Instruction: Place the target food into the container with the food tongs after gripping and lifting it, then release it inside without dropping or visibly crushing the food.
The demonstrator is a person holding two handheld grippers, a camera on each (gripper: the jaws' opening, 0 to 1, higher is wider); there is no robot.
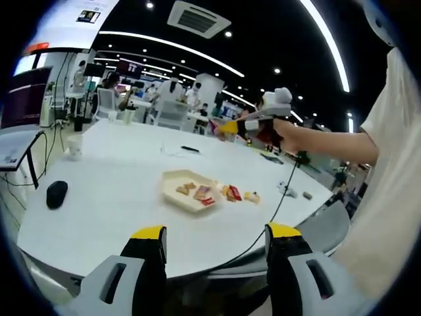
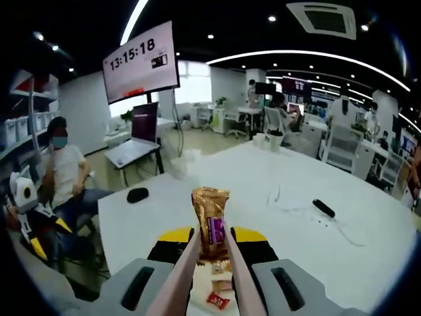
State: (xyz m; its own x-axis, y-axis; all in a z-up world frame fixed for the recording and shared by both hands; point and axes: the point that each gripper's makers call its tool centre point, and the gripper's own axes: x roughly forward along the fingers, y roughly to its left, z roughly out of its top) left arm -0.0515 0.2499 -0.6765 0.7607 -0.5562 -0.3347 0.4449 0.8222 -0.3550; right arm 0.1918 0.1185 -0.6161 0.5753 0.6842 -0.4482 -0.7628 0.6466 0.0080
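Observation:
A cream tray (image 1: pixel 172 179) lies on the white table (image 1: pixel 118 191) with a few snack packets in it, and more packets (image 1: pixel 235 193) lie just to its right. My left gripper (image 1: pixel 216 238) stands open and empty at the near table edge. A person's hand holds my right gripper (image 1: pixel 262 125) high above the far side of the tray. In the right gripper view, my right gripper (image 2: pixel 212 242) is shut on rose-coloured tongs (image 2: pixel 186 270). The tongs pinch an upright golden packet with a purple label (image 2: pixel 210 220). Below it is a red packet (image 2: pixel 216 301).
A black mouse (image 1: pixel 56 193) (image 2: pixel 137 194) sits near the table's left edge, with a cup (image 1: pixel 74 145) farther back. A black remote (image 2: pixel 323 208) and a thin cable lie mid-table. A masked person (image 2: pixel 62 168) sits beside a laptop stand (image 2: pixel 131 153). Chairs and people fill the background.

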